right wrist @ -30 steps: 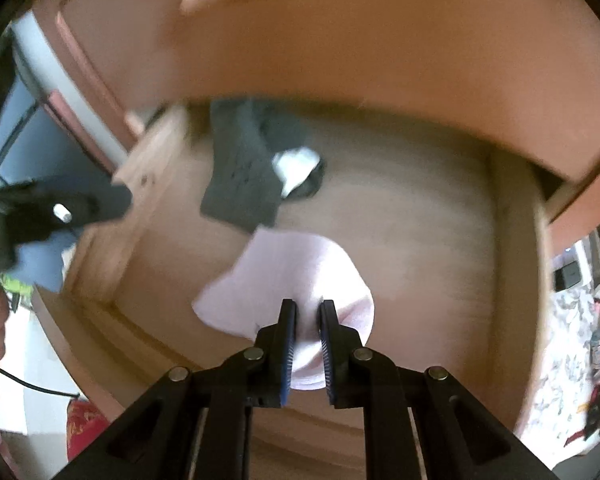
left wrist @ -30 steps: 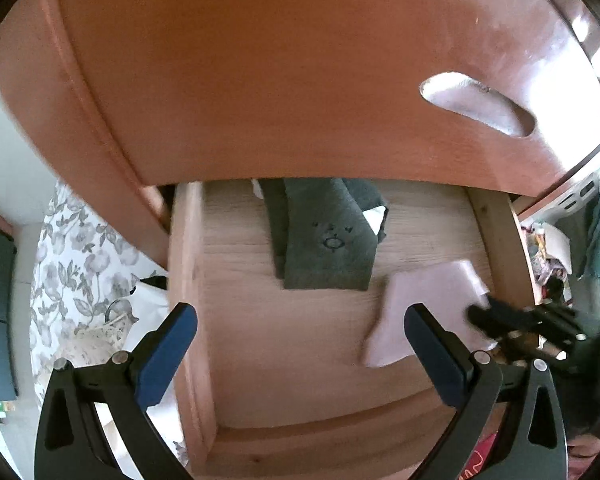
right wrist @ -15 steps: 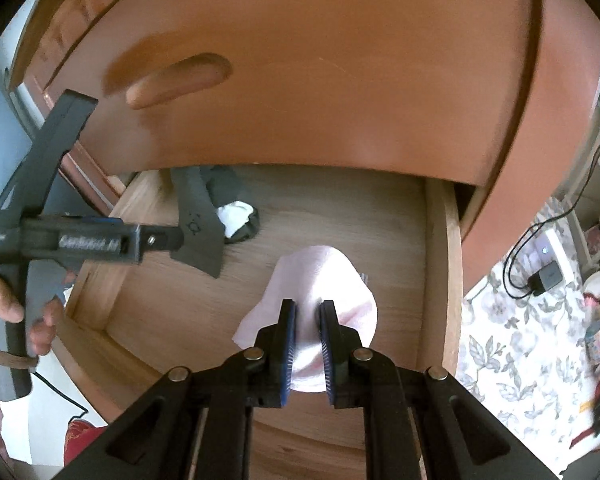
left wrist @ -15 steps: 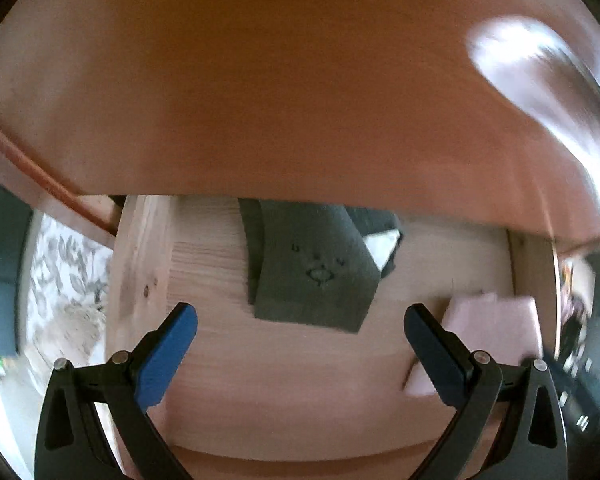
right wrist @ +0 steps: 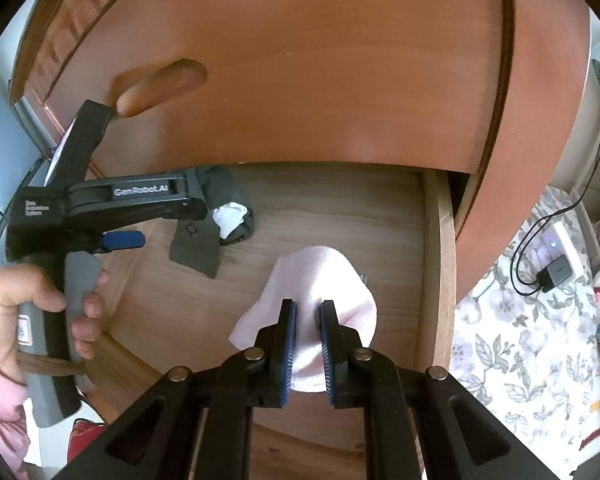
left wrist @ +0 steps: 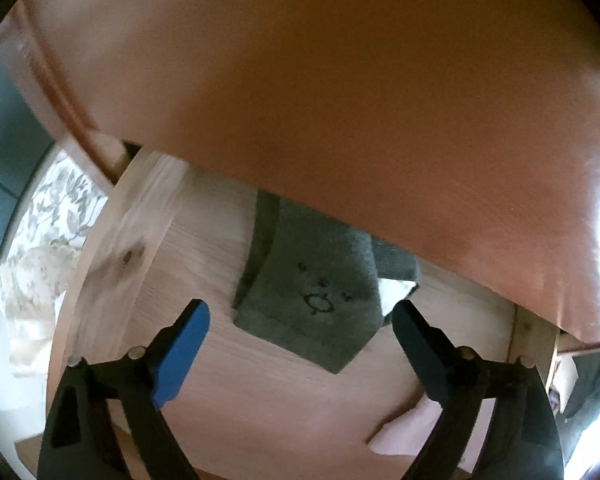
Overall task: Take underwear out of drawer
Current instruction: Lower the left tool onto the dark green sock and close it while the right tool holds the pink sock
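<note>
Grey underwear (left wrist: 312,300) with a small printed face lies folded on the floor of the open wooden drawer (left wrist: 112,264), partly under the cabinet front. My left gripper (left wrist: 300,308) hangs just above it, jaws closing, the pads astride the cloth and not pressing it. My right gripper (right wrist: 307,308) is shut on pink underwear (right wrist: 320,272), which is bunched up over the drawer's right half. In the right wrist view the grey underwear (right wrist: 196,248) lies at the left, with a hand (right wrist: 40,304) holding the left tool beside it. A corner of the pink underwear (left wrist: 404,436) shows in the left wrist view.
A white rolled item (right wrist: 230,216) sits in a darker grey bundle behind the grey underwear. The reddish cabinet front (right wrist: 300,60) with its handle recess (right wrist: 160,84) overhangs the drawer's back. Right of the drawer wall (right wrist: 440,260), a flowered cloth (right wrist: 520,320) carries a charger with cable (right wrist: 556,272).
My left gripper has sunk towards the grey underwear, rolled, and its jaws have narrowed a little. The right gripper has shifted sideways with the pink underwear still pinched.
</note>
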Action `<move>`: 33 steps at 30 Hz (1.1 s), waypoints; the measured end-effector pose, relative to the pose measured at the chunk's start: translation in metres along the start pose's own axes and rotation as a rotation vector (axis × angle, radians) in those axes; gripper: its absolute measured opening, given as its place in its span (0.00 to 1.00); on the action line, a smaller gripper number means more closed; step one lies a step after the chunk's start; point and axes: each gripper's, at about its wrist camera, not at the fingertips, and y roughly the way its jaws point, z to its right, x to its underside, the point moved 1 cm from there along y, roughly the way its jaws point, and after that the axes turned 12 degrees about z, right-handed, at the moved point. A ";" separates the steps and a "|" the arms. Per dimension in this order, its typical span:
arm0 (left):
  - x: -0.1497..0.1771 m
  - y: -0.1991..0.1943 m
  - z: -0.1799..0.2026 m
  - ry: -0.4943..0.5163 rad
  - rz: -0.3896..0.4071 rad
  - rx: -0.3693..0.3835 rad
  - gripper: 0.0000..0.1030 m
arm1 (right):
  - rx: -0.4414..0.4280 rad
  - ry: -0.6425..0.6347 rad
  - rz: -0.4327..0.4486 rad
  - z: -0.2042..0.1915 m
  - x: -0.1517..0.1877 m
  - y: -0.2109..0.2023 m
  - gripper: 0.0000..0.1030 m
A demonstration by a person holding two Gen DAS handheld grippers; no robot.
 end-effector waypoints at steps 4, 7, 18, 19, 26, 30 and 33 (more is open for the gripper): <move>0.010 0.006 -0.002 -0.104 -0.027 0.018 0.85 | -0.004 0.007 -0.001 0.004 0.002 -0.001 0.13; 0.014 0.008 -0.003 -0.153 -0.031 0.016 0.81 | -0.005 0.019 -0.003 0.007 0.004 0.000 0.13; 0.026 0.014 -0.010 -0.280 -0.065 0.016 0.52 | -0.012 0.036 -0.004 0.019 0.006 0.000 0.13; 0.024 0.018 -0.010 -0.278 -0.068 0.017 0.47 | -0.012 0.038 -0.003 0.020 0.006 -0.001 0.13; 0.019 0.009 -0.026 -0.255 -0.089 0.052 0.21 | -0.008 0.048 0.000 0.023 0.007 -0.003 0.13; 0.016 0.000 -0.031 -0.238 -0.095 0.093 0.19 | -0.008 0.055 0.001 0.026 0.007 -0.004 0.13; 0.014 -0.010 -0.036 -0.205 -0.089 0.130 0.18 | -0.008 0.061 0.002 0.026 0.008 -0.004 0.13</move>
